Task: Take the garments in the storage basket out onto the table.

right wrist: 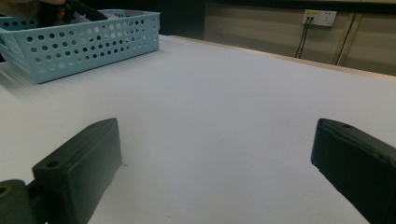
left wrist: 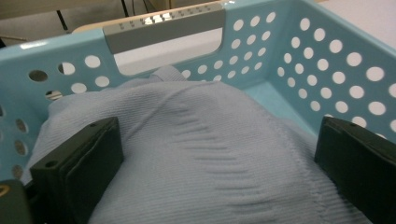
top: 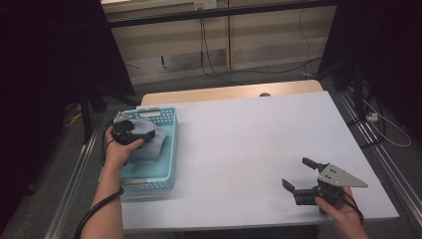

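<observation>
The left tongs [top: 135,130] are inside the light blue perforated basket [top: 168,149] at the left edge of the desk [top: 249,144], spread wide over a folded grey knit cloth [left wrist: 205,154] that lies in the basket. The jaws stand on both sides of the cloth; I cannot tell if they touch it. The basket walls and its grey handle [left wrist: 163,25] rise close around them. The right tongs [top: 298,174] are also spread and hold nothing, low over the bare white desk top, well apart from the basket. Behind the desk are a grey floor, hanging cables [top: 206,45] and a pale wall.
</observation>
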`<state>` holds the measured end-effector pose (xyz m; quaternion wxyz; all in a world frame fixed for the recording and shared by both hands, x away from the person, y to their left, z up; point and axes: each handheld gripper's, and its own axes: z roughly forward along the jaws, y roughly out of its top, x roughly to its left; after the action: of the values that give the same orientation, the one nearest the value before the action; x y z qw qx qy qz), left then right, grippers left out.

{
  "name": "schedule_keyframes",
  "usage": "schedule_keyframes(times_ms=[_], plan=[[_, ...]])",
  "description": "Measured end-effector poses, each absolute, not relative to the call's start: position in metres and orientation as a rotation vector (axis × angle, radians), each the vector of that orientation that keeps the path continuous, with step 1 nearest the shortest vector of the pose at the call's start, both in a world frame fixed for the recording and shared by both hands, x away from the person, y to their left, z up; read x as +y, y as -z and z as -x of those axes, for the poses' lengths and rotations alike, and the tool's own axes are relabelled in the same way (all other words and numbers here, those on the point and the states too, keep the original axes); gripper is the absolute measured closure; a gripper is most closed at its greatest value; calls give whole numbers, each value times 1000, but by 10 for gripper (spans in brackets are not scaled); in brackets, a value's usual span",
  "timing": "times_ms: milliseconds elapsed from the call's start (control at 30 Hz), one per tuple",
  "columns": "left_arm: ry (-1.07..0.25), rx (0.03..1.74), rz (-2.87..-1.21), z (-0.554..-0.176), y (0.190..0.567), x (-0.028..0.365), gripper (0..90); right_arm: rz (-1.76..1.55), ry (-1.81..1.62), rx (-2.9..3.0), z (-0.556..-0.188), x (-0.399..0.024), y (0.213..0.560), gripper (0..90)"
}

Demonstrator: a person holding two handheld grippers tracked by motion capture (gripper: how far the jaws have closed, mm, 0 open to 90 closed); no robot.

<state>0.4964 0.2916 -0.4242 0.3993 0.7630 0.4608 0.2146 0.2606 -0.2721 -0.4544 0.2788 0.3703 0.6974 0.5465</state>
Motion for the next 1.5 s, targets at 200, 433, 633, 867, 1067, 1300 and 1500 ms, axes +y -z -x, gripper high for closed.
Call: schedule_keyframes(times_ms=[200, 433, 633, 867, 1067, 1300, 1500], plan=[[-548, 1168, -1963, -499, 431, 289, 10, -992, -1468, 1874, -261, -272, 454, 12], [-543, 1175, -1991, -498, 436, 283, 9, -991, -1476, 1873, -261, -272, 454, 12], [-449, 1139, -2036, -495, 431, 271, 18, -992, -1474, 1876, -261, -271, 454, 13], [-434, 1109, -2067, -490, 425, 267, 49, -993, -1475, 1872, -261, -272, 454, 13], [-472, 1113, -2048, -488, 414, 276, 63, -996, -1476, 1867, -260, -273, 454, 13], [-501, 1128, -2036, -483, 405, 286, 58, -997, -1473, 1868, -260, -273, 454, 13], [-503, 1162, -2025, -481, 400, 293, 43, -998, -1471, 1868, -260, -273, 454, 13]])
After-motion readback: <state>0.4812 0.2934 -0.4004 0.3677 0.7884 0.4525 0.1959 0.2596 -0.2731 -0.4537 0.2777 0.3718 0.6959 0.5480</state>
